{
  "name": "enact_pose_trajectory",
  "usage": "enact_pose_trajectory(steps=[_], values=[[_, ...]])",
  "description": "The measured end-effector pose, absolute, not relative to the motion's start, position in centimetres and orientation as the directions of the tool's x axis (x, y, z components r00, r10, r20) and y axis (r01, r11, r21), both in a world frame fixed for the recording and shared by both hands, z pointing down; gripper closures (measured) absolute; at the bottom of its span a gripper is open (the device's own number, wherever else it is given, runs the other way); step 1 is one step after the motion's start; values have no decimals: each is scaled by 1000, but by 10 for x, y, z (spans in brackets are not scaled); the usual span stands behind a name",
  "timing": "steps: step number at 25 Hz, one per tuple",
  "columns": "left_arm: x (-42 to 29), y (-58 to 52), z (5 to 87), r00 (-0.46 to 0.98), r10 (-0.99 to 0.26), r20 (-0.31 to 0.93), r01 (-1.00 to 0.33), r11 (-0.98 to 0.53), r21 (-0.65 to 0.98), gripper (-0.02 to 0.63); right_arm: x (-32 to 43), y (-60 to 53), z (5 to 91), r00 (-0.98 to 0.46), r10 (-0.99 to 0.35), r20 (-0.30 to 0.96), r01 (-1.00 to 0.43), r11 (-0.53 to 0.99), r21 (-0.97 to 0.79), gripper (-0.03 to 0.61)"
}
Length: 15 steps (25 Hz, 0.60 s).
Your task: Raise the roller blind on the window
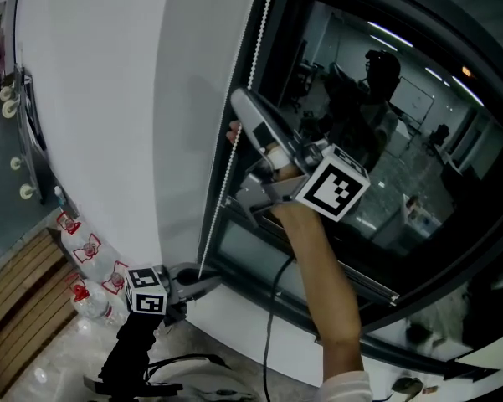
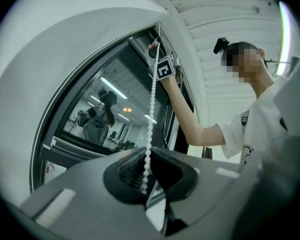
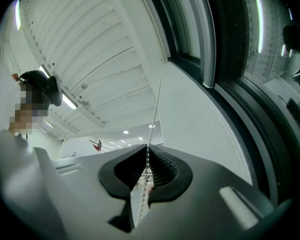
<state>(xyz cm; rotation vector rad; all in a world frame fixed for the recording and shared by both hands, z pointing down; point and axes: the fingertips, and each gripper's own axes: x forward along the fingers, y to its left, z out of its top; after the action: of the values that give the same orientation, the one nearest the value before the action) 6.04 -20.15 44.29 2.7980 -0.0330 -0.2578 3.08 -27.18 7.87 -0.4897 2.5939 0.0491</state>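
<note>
At the left edge of the dark-framed glass window (image 1: 418, 74), the white beaded plastic pull chain (image 1: 223, 182) of the roller blind hangs alongside the frame, with a plain white wall (image 1: 109, 99) beside it. The blind fabric itself cannot be made out in any view.

Right tool (image 1: 241, 103): raised on an outstretched arm, positioned high on the chain. In the right gripper view, the right tool (image 3: 148, 149) has its jaws closed together, and the chain (image 3: 154, 109) is pinched between the ribbed pads and runs upward from the tips.

Left tool (image 1: 209, 283): positioned low, near the bottom corner of the window frame, well below the right tool. In the left gripper view, the left tool (image 2: 147, 151) has its jaws drawn together on the chain (image 2: 150, 119), which passes down between the pads.

On the floor at lower left, clear plastic water bottles with red labels (image 1: 88, 249) stand beside a slatted wooden pallet (image 1: 25, 308).
</note>
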Motion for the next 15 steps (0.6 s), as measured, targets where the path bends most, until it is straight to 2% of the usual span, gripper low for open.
enact_pose_trajectory(steps=[5, 8, 10, 13, 14, 15], values=[[44, -200, 487, 988, -147, -41, -126, -938, 324, 330, 33, -276, 78, -788, -403, -465, -425, 903, -62, 561], [14, -206, 521, 958, -287, 31, -281, -901, 331, 241, 36, -278, 99, -750, -482, -453, -514, 856, -59, 540], [-12, -210, 542, 922, -382, 71, -382, -863, 331, 232, 42, -275, 128, -702, -554, -447, -580, 809, -91, 468], [-40, -202, 555, 894, -439, 88, -443, -838, 320, 256, 66, -256, 183, -577, -680, -454, -686, 704, -183, 451], [-45, -197, 555, 896, -437, 82, -440, -844, 308, 312, 75, -245, 204, -528, -718, -454, -716, 664, -217, 452], [-50, -192, 553, 899, -432, 73, -433, -852, 294, 399, 84, -232, 228, -478, -754, -451, -741, 622, -254, 462]])
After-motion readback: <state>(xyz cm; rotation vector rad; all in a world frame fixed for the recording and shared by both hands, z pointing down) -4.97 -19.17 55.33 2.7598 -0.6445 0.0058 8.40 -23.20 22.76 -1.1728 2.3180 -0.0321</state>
